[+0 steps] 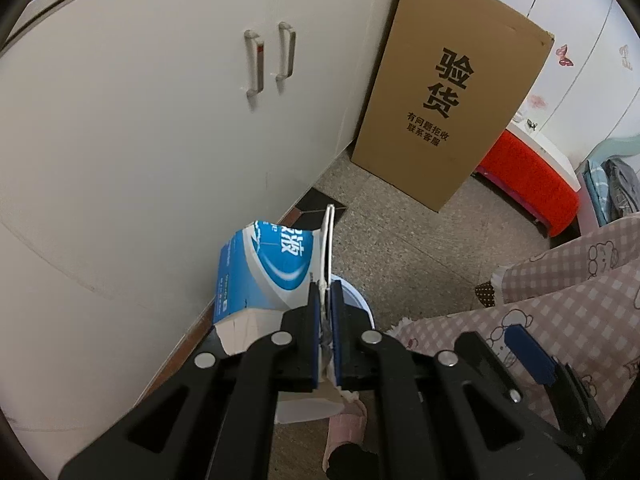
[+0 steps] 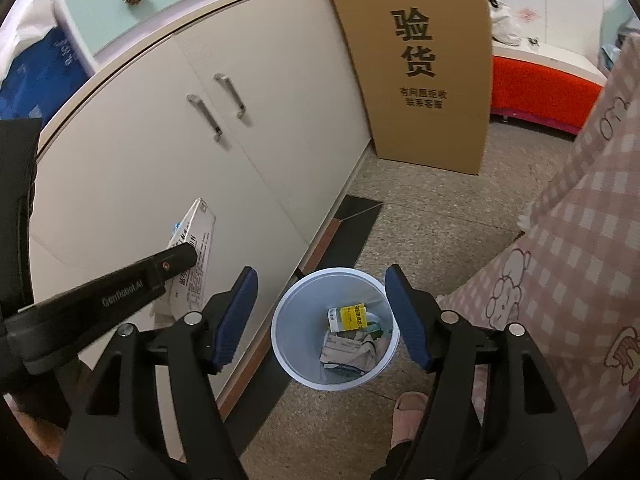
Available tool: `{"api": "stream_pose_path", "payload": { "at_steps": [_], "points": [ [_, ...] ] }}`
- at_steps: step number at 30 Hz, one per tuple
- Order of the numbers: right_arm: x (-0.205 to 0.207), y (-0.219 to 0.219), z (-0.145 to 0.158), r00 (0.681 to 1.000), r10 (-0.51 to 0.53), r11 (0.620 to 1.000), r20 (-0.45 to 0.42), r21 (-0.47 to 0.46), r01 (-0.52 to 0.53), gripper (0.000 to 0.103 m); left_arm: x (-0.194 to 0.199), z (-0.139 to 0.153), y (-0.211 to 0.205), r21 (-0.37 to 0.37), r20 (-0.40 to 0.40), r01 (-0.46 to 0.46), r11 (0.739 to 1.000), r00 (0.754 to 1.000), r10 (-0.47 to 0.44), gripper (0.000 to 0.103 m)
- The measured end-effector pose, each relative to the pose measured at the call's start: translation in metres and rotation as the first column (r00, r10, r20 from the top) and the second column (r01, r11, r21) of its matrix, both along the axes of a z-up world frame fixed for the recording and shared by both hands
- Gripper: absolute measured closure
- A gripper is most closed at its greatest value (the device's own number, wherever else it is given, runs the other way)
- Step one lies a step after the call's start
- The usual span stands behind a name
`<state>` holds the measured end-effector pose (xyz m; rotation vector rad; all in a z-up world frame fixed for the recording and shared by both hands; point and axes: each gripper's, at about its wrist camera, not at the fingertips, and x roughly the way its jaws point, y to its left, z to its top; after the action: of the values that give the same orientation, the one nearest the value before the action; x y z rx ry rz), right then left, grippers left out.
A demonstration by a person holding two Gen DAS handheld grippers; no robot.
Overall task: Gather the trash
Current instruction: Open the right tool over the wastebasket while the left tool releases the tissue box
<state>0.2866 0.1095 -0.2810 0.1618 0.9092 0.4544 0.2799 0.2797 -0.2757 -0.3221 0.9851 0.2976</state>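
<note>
Trash bin (image 2: 335, 330) on speckled floor (image 2: 432, 216) beside white cabinet (image 2: 160, 160), left gripper (image 1: 328, 304) pinching carton (image 1: 260, 272), right gripper (image 2: 320, 316) spread.

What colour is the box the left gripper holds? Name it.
Blue and white box, clearest in the left wrist view.

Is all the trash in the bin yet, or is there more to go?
Some is done: the white bin on the floor already holds a yellow box and crumpled papers. In hand: the left gripper is shut on the flap of a blue and white carton, not yet over the bin. The right gripper is open and empty above the bin. Left: drop that carton in.
</note>
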Motion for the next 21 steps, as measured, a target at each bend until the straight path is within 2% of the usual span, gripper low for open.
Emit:
{"api": "stream_pose_path", "payload": {
  "at_steps": [4, 5, 6, 8, 10, 21],
  "points": [
    [0.003, -0.006, -0.002, 0.999, -0.029, 1.000, -0.020, 0.010, 0.029, 0.037, 0.009, 0.002, -0.002, 0.005, 0.014, 0.002, 1.000, 1.000, -0.002, 0.093],
    [0.003, -0.007, -0.003, 0.999, -0.032, 0.999, -0.023, 0.011, 0.033, 0.037, 0.011, 0.003, -0.002, 0.010, 0.014, 0.002, 1.000, 1.000, -0.002, 0.083],
    [0.004, -0.008, -0.003, 0.999, -0.034, 0.999, -0.028, 0.014, 0.035, 0.037, 0.011, 0.004, -0.003, 0.012, 0.017, 0.000, 1.000, 1.000, 0.000, 0.061],
    [0.004, -0.007, -0.004, 0.999, -0.036, 0.999, -0.033, 0.016, 0.037, 0.037, 0.009, 0.007, -0.003, 0.029, 0.035, -0.017, 0.999, 0.999, 0.016, 0.034],
    [0.005, -0.008, -0.004, 0.999, -0.035, 0.999, -0.038, 0.021, 0.036, 0.037, 0.007, 0.010, -0.005, 0.055, 0.053, -0.027, 0.998, 0.998, 0.024, 0.033],
    [0.003, -0.008, -0.003, 0.999, -0.036, 0.999, -0.041, 0.025, 0.037, 0.037, -0.002, 0.013, -0.010, 0.100, 0.032, -0.023, 0.995, 0.999, 0.020, 0.027]
  ]
}}
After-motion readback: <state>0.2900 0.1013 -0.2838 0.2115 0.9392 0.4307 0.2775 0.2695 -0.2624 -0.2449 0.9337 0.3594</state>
